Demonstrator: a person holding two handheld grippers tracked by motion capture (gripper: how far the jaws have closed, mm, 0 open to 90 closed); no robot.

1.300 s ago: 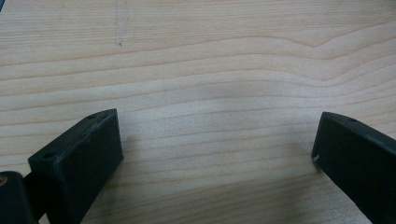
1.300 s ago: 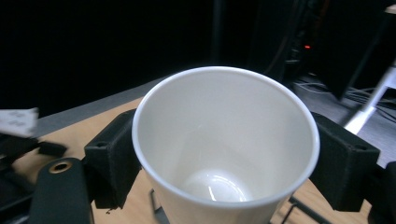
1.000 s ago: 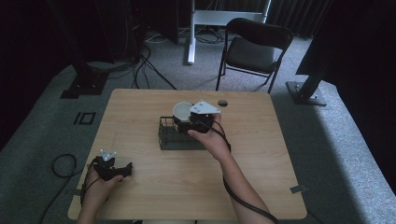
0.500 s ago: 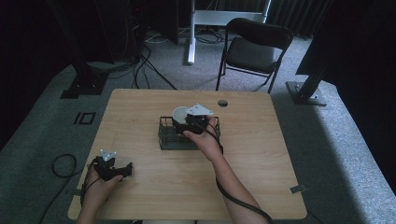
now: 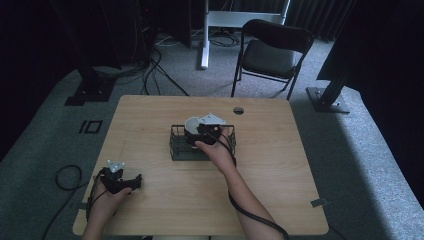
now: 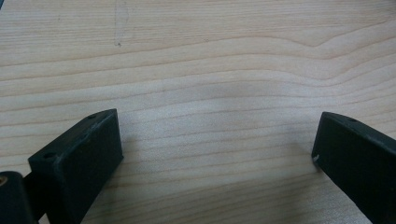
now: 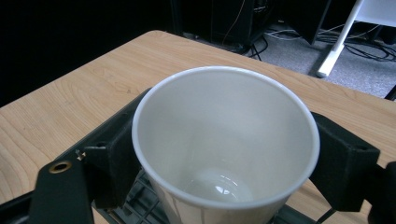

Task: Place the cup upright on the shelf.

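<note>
One wooden table; dark room, possibly carpeted.

Empty white cup, upright over basket

1. The left gripper is showing a black body with a grey three-cornered plate on top, and a black cable is trailing from it.
2. Its blocky matte black jaws are showing small round screw holes.
3. The right gripper is wearing the same grey plate; a black cable is running along the bare forearm.
4. A brass-coloured eyelet is sitting in its left jaw arm.
</note>
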